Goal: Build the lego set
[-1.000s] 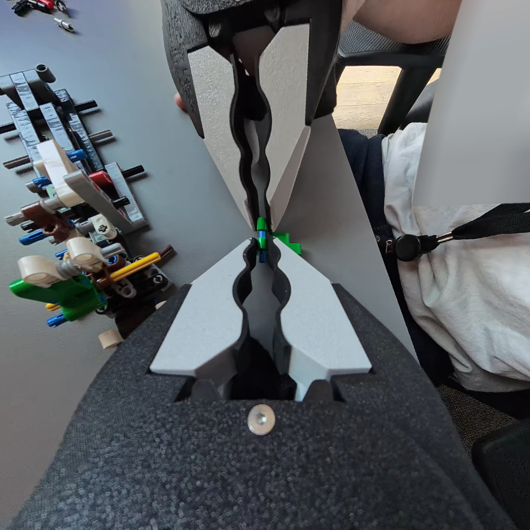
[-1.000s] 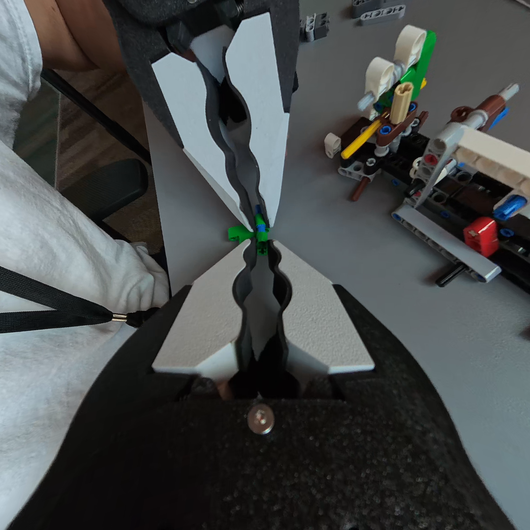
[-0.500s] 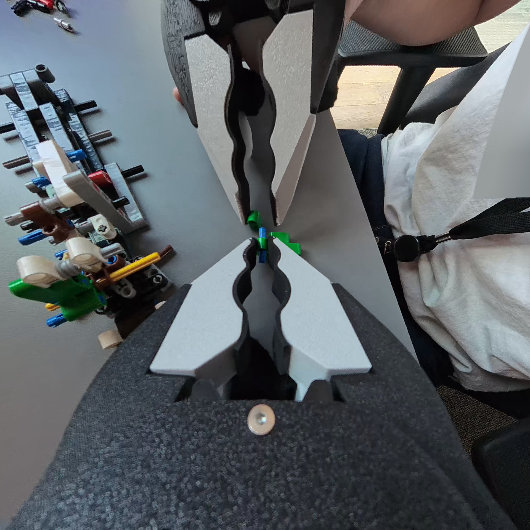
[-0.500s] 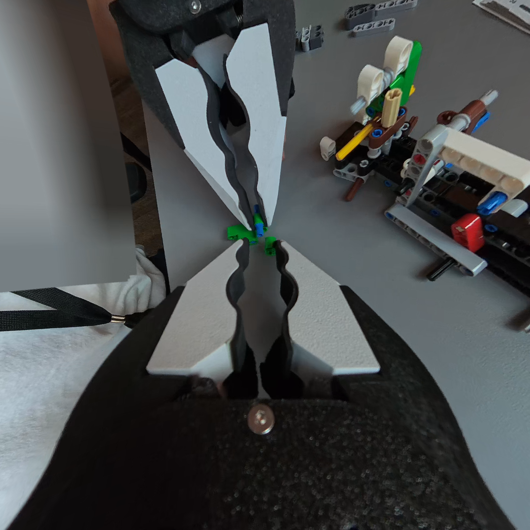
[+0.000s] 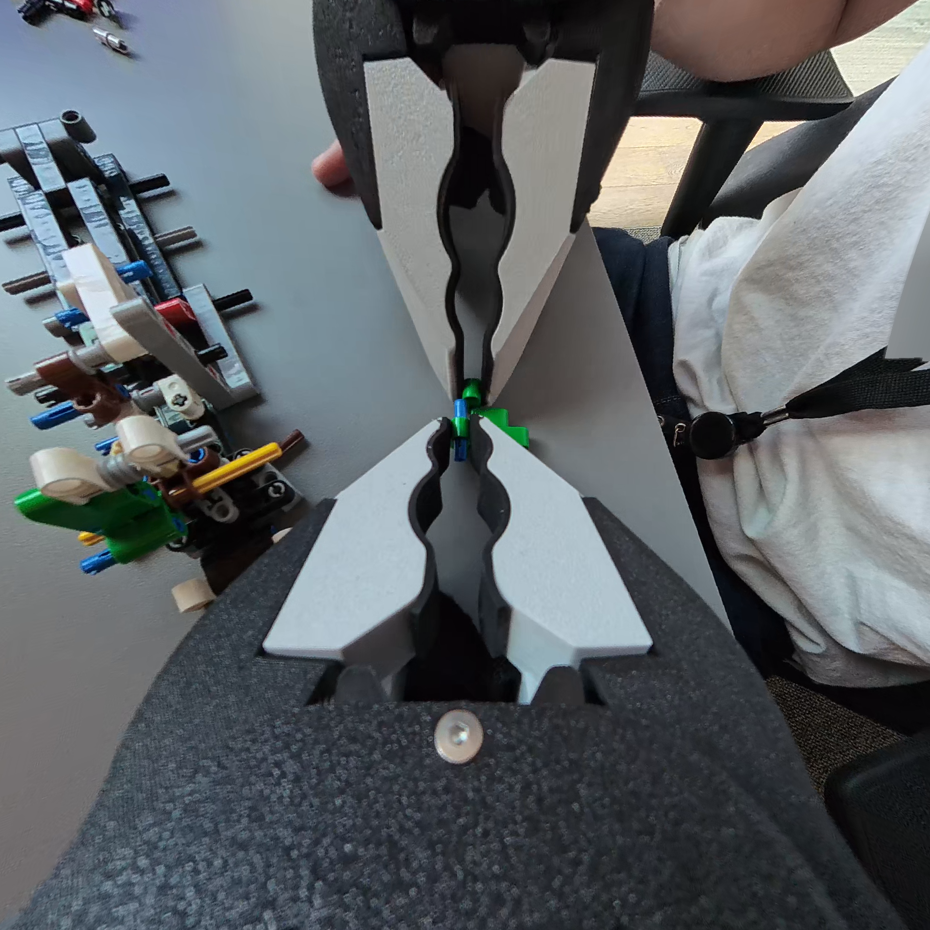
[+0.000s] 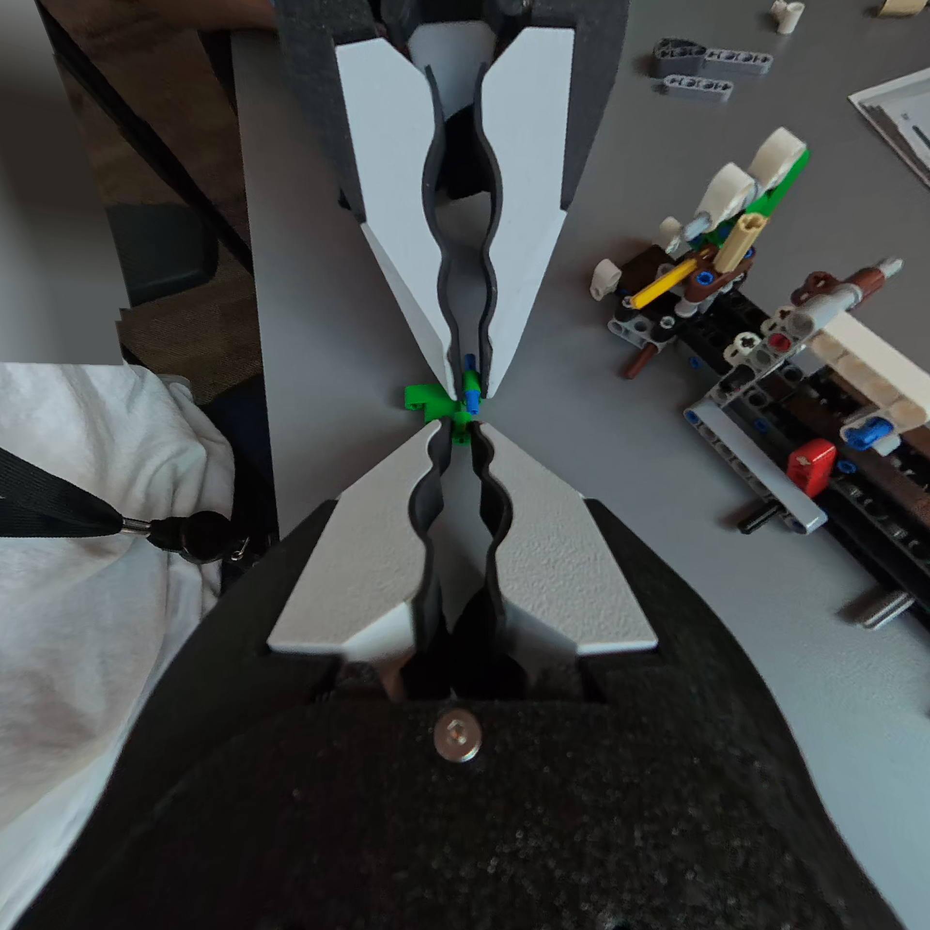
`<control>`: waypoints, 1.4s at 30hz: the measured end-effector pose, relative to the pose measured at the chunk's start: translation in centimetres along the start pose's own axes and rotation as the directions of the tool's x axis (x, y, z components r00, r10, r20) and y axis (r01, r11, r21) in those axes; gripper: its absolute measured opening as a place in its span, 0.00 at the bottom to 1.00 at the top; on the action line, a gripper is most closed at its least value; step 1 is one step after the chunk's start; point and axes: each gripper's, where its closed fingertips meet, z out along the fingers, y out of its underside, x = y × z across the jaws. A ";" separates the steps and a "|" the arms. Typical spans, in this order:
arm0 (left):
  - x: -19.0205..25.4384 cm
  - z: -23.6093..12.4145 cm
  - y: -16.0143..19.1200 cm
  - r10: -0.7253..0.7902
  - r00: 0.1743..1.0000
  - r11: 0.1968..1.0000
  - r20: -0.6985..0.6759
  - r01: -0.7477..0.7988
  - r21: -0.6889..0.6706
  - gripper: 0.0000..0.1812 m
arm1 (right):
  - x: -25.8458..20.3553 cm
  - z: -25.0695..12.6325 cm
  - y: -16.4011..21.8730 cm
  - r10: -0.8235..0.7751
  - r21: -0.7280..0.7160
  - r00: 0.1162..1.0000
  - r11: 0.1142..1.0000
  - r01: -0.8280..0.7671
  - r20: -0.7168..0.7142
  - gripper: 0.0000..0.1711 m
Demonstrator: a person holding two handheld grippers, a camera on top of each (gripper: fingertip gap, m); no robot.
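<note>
The two grippers meet tip to tip above the grey table's near edge. My left gripper (image 5: 460, 433) is shut on a blue pin (image 5: 460, 445) that sits in a small green lego piece (image 5: 503, 422). My right gripper (image 6: 459, 428) is shut on the other end of the green piece (image 6: 428, 397). In the right wrist view the left gripper comes in from the top, with the blue pin (image 6: 470, 395) at its tips. The partly built lego model (image 5: 151, 402) lies on the table to the left, and shows at the right in the right wrist view (image 6: 755, 352).
Loose grey beams (image 6: 704, 65) and a booklet (image 6: 901, 121) lie at the far right of the table. A small tan piece (image 5: 194, 594) lies by the model. A person in a white shirt (image 5: 805, 453) with a black lanyard sits at the table edge, on a black chair. Less than 4 cm separates the two grippers' tips.
Half a second ago my right gripper had opened and let go of the green piece. It has now shut on it again. My left gripper stayed shut and barely moved.
</note>
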 end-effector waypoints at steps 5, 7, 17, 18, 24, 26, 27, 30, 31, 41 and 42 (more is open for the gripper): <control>0.0 0.0 0.0 0.001 1.000 1.000 0.000 -0.001 0.000 0.03 | 0.6 0.0 -0.1 -0.038 -0.001 0.999 0.999 0.038 -0.032 0.04; 0.0 0.0 0.0 0.003 1.000 1.000 0.001 -0.003 0.000 0.04 | 0.2 0.0 -0.1 -0.012 -0.007 1.000 1.000 0.012 -0.006 0.04; 0.0 0.0 0.0 0.001 1.000 1.000 0.003 -0.001 -0.001 0.04 | 0.5 0.1 0.0 -0.029 -0.093 1.000 0.995 0.030 0.012 0.04; 0.0 0.0 0.0 0.002 1.000 1.000 0.005 -0.002 -0.001 0.04 | 0.5 0.1 0.0 -0.021 -0.097 1.000 0.995 0.023 0.021 0.04; -0.1 0.1 0.0 0.017 1.000 1.000 0.026 -0.017 -0.003 0.04 | 0.4 0.1 0.0 0.070 -0.081 0.995 0.995 -0.063 0.078 0.04; -0.1 0.1 0.0 0.016 1.000 1.000 0.027 -0.016 -0.004 0.04 | 0.4 0.1 0.0 0.086 -0.082 0.992 0.994 -0.079 0.090 0.04; -0.1 0.1 0.0 0.017 0.999 1.000 0.029 -0.016 -0.004 0.04 | 0.4 0.2 0.0 0.092 -0.086 0.991 0.993 -0.084 0.093 0.04; -0.2 0.1 -0.1 0.023 0.999 1.000 0.044 -0.023 -0.006 0.03 | 0.4 0.2 0.0 0.089 -0.094 0.991 0.992 -0.080 0.098 0.04; -0.2 0.1 -0.1 0.027 0.998 1.000 0.049 -0.027 -0.006 0.04 | 0.4 0.2 0.0 0.093 -0.096 0.991 0.992 -0.084 0.099 0.04; -0.1 0.1 0.0 0.020 0.999 1.000 0.034 -0.020 -0.003 0.03 | 0.4 0.1 -0.1 -0.041 -0.004 0.999 0.999 0.042 0.016 0.04; -0.1 0.1 0.0 0.020 0.999 1.000 0.034 -0.020 -0.003 0.04 | 0.2 0.1 -0.1 -0.060 -0.005 0.998 0.998 0.060 0.022 0.04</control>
